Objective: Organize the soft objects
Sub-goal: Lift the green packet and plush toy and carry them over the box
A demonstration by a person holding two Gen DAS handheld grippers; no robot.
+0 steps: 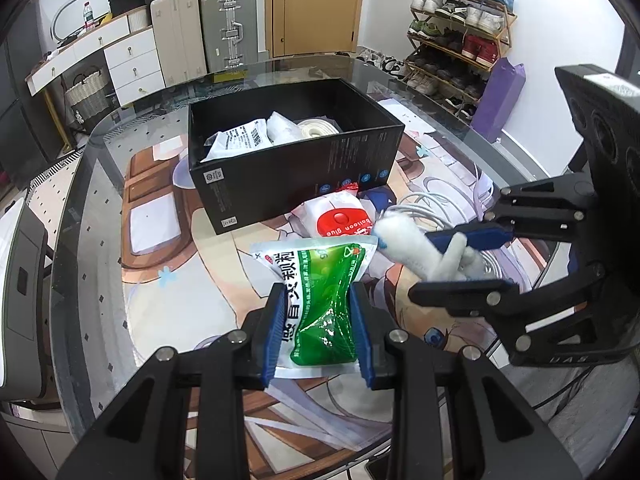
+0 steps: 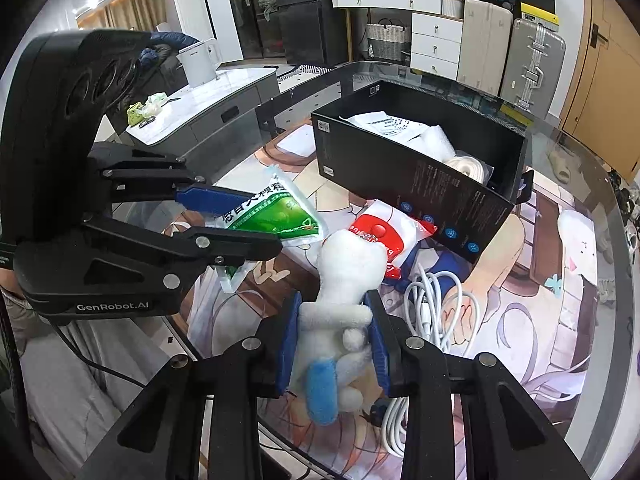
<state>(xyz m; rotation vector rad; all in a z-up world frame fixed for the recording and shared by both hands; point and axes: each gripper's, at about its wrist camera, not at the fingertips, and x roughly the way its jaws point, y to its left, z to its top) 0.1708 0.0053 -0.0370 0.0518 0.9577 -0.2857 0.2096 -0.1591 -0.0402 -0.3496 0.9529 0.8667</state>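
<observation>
My left gripper (image 1: pixel 318 304) is shut on a green and white foil pouch (image 1: pixel 320 280), held above the glass table; the same pouch (image 2: pixel 276 212) shows at the left of the right wrist view. My right gripper (image 2: pixel 334 312) is shut on a white plush toy (image 2: pixel 344 280) with a blue part, also seen in the left wrist view as the plush toy (image 1: pixel 404 246) between the right gripper (image 1: pixel 436 258) pads. An open black box (image 1: pixel 296 168) stands beyond both, holding a white printed packet (image 1: pixel 240 138), a white bundle and a roll. The black box (image 2: pixel 420 184) lies ahead to the right.
A red and white pouch (image 1: pixel 340 216) lies in front of the box, next to a coiled white cable (image 2: pixel 436 312). The glass table (image 1: pixel 92 240) has a printed mat under it. Suitcases, drawers and a shoe rack (image 1: pixel 456 36) stand behind. A grey side table (image 2: pixel 208 100) is at left.
</observation>
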